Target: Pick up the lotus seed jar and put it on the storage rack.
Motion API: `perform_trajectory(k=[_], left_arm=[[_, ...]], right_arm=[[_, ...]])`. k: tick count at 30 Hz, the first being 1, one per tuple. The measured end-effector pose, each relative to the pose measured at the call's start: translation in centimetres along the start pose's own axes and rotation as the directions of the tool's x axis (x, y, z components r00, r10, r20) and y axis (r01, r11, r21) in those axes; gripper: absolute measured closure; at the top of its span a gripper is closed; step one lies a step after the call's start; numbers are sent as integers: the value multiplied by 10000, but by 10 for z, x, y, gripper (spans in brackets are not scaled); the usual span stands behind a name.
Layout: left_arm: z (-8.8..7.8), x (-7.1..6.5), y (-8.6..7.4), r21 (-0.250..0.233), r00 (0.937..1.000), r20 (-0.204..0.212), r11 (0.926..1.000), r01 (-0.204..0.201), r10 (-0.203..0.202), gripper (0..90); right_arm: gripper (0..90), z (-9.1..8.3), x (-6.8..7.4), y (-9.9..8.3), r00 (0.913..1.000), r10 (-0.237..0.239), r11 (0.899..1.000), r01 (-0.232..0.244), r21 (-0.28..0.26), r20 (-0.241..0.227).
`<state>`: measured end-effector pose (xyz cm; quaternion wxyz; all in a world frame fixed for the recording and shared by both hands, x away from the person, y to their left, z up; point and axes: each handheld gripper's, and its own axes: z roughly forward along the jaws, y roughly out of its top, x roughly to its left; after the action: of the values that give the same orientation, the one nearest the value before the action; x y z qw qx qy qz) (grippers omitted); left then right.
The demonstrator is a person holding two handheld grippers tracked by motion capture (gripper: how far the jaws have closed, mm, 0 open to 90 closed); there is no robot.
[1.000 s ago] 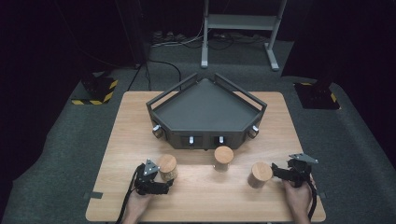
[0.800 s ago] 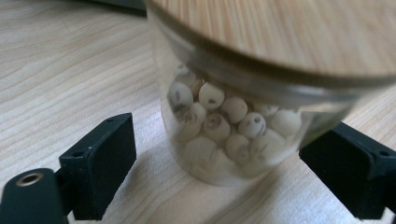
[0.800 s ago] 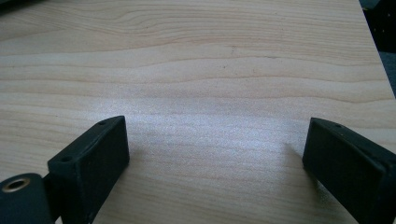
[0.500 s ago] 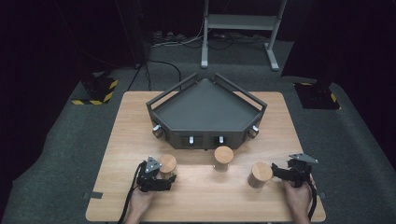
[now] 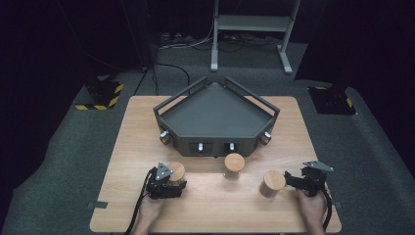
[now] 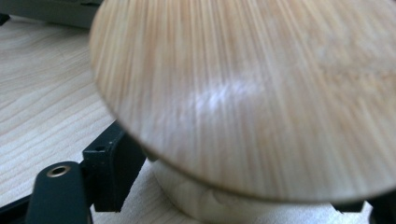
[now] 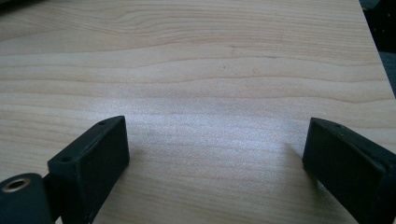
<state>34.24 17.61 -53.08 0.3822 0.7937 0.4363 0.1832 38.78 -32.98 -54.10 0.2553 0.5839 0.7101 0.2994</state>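
My left gripper (image 5: pixel 172 182) has just been closing on the left jar (image 5: pixel 176 172), upright between its jaws. My right gripper (image 5: pixel 293 179) gapes empty beside the right jar (image 5: pixel 272 182).

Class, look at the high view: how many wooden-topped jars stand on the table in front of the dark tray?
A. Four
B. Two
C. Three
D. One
C: one jar sits at the left gripper, a middle jar stands near the tray, and a third jar stands beside the right gripper.
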Motion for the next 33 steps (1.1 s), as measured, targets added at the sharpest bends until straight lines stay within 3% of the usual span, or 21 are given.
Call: perform_trajectory(k=[12,18,25,29,33], left_arm=[[-1,-6,1,-129,9990,-404,9997,-195,189,251],[-3,-6,3,-183,9992,-370,9997,-138,131,253],[-11,-2,12,-219,10000,-81,9998,31,-33,252],[-15,1,19,-457,9973,574,9978,490,-463,253],[-21,-2,32,-521,9976,608,9980,372,-340,253]], right_arm=[[69,0,0,0,10000,-4,10000,4,-2,0],[70,0,0,0,10000,-6,10000,6,-2,-1],[69,0,0,0,10000,0,10000,0,-2,0],[69,0,0,0,10000,-1,10000,1,-3,1],[70,0,0,0,10000,-4,10000,4,-4,1]])
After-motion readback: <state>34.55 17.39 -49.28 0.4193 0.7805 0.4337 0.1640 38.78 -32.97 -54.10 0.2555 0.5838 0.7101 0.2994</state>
